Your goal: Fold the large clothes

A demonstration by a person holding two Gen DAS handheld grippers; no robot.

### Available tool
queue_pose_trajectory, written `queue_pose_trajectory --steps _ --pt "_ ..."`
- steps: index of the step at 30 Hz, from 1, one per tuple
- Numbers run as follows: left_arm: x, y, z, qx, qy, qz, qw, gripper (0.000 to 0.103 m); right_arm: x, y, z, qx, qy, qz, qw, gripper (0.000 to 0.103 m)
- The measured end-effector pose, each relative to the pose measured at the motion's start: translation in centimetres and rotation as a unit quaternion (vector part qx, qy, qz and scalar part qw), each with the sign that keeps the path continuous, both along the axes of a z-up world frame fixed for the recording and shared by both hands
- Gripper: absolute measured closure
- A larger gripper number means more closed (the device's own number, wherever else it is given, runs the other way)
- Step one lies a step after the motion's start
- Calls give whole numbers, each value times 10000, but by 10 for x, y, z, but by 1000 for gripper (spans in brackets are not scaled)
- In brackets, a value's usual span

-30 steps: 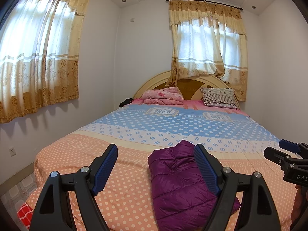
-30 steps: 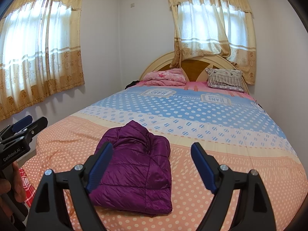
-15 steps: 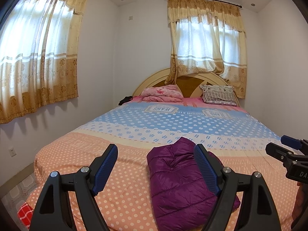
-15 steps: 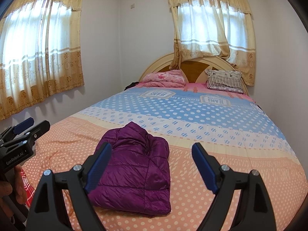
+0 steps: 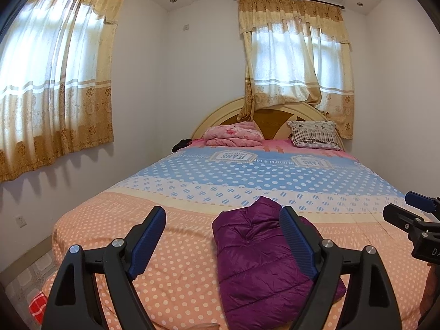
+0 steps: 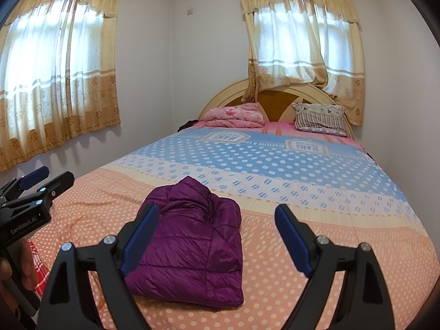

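Observation:
A purple puffer jacket (image 5: 255, 258) lies folded into a compact bundle on the near, orange-dotted part of the bed (image 5: 170, 250); it also shows in the right wrist view (image 6: 192, 244). My left gripper (image 5: 222, 220) is open and empty, held above the bed's near end, the jacket below its right finger. My right gripper (image 6: 217, 217) is open and empty, with the jacket under its left finger. Each gripper shows at the edge of the other's view: the right one in the left wrist view (image 5: 412, 220), the left one in the right wrist view (image 6: 38, 184).
The bed (image 6: 302, 165) fills the room, walls close on both sides. A folded pink blanket (image 5: 233, 137) and a patterned pillow (image 5: 316, 137) lie by the headboard. A dark item (image 5: 181, 144) sits at the far left corner. Red checked cloth (image 5: 38, 305) lies on the floor.
Both grippers have drawn back and up a little from the folded jacket; they stay open. The jacket has not moved.

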State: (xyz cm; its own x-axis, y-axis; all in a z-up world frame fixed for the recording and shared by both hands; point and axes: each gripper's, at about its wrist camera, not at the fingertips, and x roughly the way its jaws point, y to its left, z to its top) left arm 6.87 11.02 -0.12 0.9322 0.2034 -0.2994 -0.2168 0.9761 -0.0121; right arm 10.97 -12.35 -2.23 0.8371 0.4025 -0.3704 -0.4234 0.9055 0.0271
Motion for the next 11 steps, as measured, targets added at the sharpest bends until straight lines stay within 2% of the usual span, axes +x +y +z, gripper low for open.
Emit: queue_pose_trajectory --steps 5,11 --pt "2 1 -4 108 34 212 9997 12 -1 0 -1 -9 -7 -3 10000 14" --pt "3 0 -7 214 22 254 9994 11 -1 -2 -1 -13 -9 -8 10000 13"
